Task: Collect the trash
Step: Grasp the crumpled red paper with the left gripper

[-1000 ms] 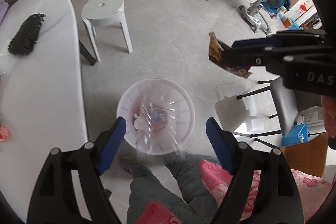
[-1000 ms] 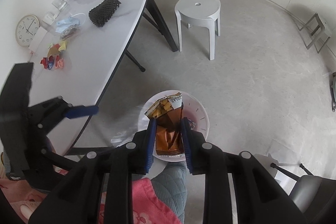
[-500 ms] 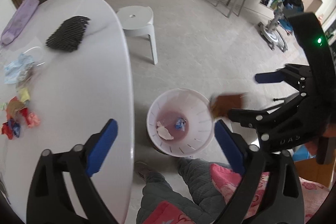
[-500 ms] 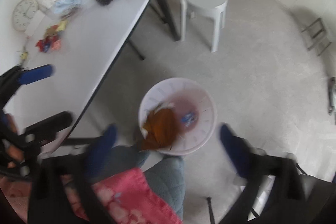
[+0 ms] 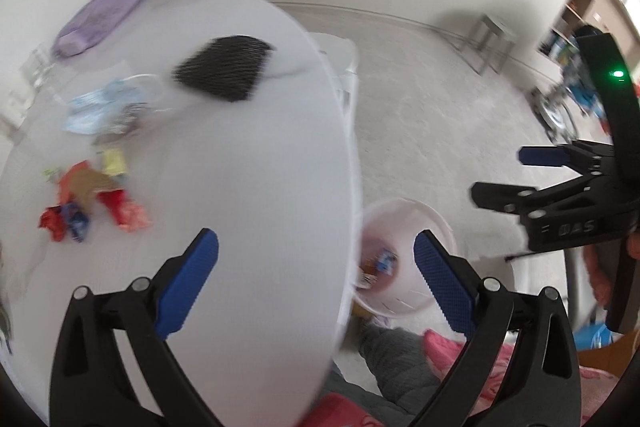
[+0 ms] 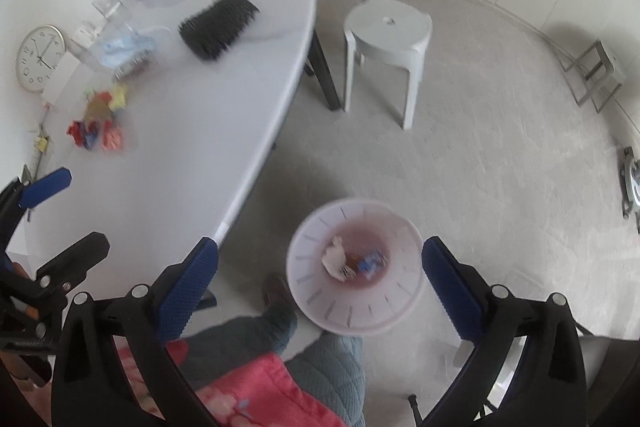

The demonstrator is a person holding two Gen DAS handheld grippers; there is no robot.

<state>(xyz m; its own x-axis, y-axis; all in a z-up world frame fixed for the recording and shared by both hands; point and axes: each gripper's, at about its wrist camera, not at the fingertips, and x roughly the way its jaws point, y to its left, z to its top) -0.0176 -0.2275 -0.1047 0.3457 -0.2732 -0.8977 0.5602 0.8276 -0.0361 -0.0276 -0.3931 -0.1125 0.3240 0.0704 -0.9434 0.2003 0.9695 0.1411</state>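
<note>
both the right gripper (image 6: pixel 320 267) and the left gripper (image 5: pixel 316 263) are released and empty. the bin (image 6: pixel 356 267) sits just below the right one. next: fetch the wrappers (image 5: pixel 92 203) ahead-left of the left gripper.

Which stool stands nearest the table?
The white round plastic stool, right beside the table's rounded end. The grey metal-framed stool stands far off by the cabinets.
</note>
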